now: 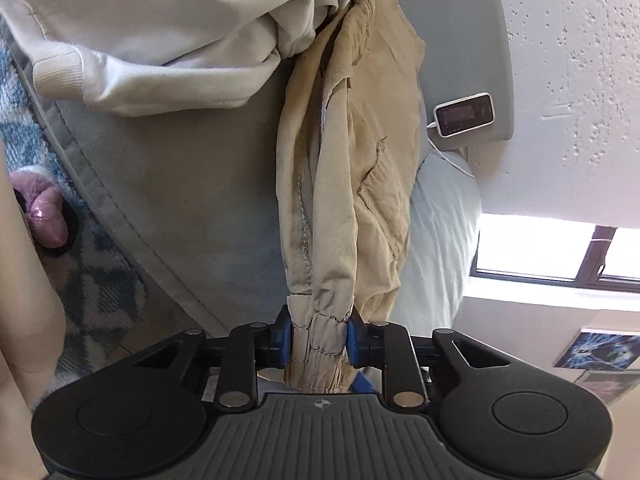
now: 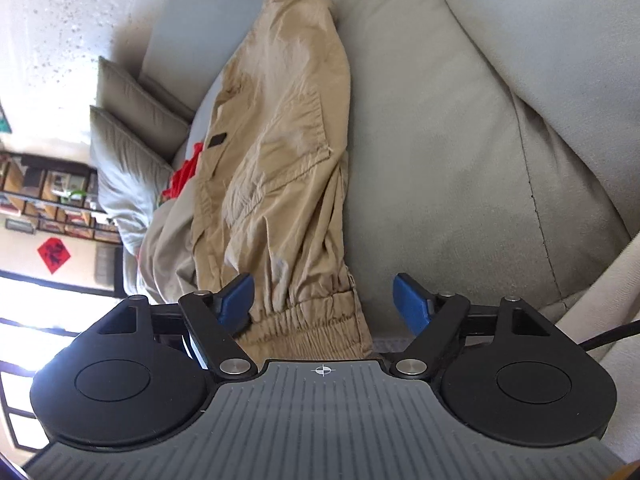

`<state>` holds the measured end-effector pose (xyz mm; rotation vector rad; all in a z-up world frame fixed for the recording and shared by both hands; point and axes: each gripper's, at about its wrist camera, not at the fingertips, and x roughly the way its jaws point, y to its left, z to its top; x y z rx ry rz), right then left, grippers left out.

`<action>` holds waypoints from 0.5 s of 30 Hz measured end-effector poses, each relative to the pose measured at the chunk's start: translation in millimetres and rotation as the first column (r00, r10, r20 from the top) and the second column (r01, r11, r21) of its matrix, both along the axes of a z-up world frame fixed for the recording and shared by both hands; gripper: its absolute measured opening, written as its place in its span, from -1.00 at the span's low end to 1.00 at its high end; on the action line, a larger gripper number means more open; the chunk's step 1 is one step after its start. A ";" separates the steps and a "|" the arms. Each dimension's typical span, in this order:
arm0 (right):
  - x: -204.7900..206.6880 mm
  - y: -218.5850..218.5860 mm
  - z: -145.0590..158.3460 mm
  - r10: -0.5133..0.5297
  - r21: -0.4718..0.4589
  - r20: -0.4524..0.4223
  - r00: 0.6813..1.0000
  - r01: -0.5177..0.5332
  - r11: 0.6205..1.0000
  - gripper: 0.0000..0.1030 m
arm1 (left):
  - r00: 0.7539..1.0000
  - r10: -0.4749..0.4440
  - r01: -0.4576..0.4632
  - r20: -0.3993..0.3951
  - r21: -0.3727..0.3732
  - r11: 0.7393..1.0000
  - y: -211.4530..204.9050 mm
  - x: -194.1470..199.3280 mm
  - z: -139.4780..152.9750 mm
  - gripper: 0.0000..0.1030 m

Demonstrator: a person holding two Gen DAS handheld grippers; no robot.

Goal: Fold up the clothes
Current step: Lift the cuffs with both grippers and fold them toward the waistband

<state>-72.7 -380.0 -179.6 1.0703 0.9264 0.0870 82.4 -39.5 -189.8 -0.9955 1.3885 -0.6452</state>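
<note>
Trousers [image 1: 344,168] lie lengthwise on the sofa [image 1: 192,200], running straight away from both grippers; left hand-held gripper [image 1: 319,340] is clamped on one elastic cuff; right hand-held gripper [image 2: 324,300] stands apart around the other cuff [image 2: 304,320], unpinched.

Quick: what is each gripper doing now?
Left gripper: closed on the khaki trousers, at the cuff.
Right gripper: open, holding nothing.

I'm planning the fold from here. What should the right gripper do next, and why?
Probably close the right gripper on the elastic cuff between its open fingers. The left gripper already pinches the other cuff of the khaki trousers, so both leg ends could then lift together.
</note>
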 end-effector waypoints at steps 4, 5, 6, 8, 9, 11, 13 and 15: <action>3.0 5.4 -17.5 -0.006 0.145 0.062 0.998 -0.003 0.989 0.52 | 0.996 0.036 -0.046 -0.080 -0.138 0.989 3.6 -0.6 4.7 -0.57; 3.6 6.6 -22.8 -0.017 0.197 0.074 0.997 0.002 0.980 0.51 | 0.996 0.042 -0.055 -0.085 -0.158 0.986 4.2 -0.9 6.4 -0.57; 3.9 7.7 -27.5 -0.034 0.248 0.090 0.995 0.011 0.969 0.48 | 0.995 0.047 -0.062 -0.089 -0.176 0.982 4.6 -1.1 8.0 -0.57; 3.8 9.7 -35.3 -0.091 0.337 0.129 0.988 0.042 0.941 0.48 | 0.994 0.057 -0.074 -0.094 -0.193 0.978 3.9 -2.5 11.6 -0.57; 4.1 11.2 -36.8 -0.120 0.362 0.137 0.983 0.063 0.930 0.48 | 0.993 0.062 -0.081 -0.099 -0.193 0.978 3.0 -3.0 11.7 -0.57; 5.0 15.2 -35.7 -0.150 0.379 0.141 0.979 0.087 0.921 0.04 | 0.993 0.070 -0.087 -0.100 -0.178 0.980 3.5 -4.6 12.8 -0.57; 4.5 19.3 -28.3 -0.140 0.336 0.125 0.982 0.091 0.938 -0.36 | 0.995 0.057 -0.067 -0.077 -0.132 0.989 1.2 -6.6 15.9 -0.57; 1.0 20.1 -16.0 -0.143 0.263 0.097 0.985 0.114 0.958 -0.53 | 0.999 0.017 -0.020 -0.045 -0.065 0.998 -6.5 -9.4 20.8 -0.57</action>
